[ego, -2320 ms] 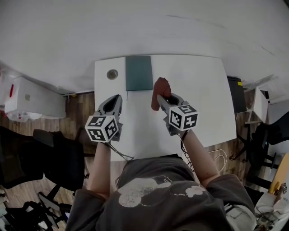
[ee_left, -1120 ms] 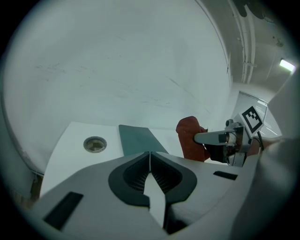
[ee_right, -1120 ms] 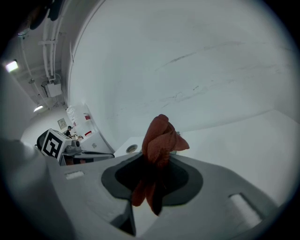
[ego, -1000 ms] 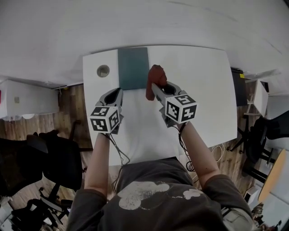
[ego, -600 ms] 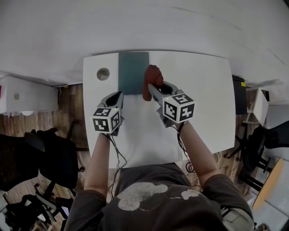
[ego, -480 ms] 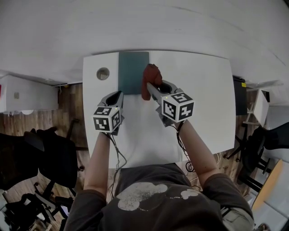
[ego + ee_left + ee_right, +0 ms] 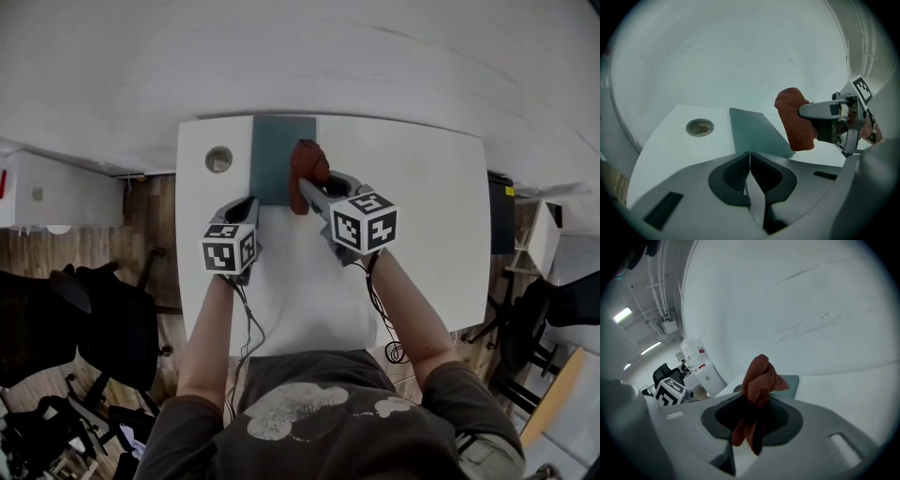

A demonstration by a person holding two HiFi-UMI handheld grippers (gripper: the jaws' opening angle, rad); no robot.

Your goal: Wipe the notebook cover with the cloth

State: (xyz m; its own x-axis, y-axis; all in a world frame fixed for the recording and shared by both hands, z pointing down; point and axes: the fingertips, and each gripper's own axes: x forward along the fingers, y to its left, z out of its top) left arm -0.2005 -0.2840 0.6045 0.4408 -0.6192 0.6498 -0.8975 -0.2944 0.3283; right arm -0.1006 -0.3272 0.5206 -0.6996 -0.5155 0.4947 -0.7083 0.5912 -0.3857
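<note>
Pinching the cloth (image 7: 305,167), right claw (image 7: 307,187) hangs over edge of notebook (image 7: 271,161).

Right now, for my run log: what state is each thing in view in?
notebook: closed, lying flat at the far edge of the table.
cloth: bunched up, hanging by the notebook's right edge; whether it touches the cover is unclear.
right gripper: shut on the cloth.
left gripper: jaws together, nothing between them, close to the notebook's near edge.
</note>
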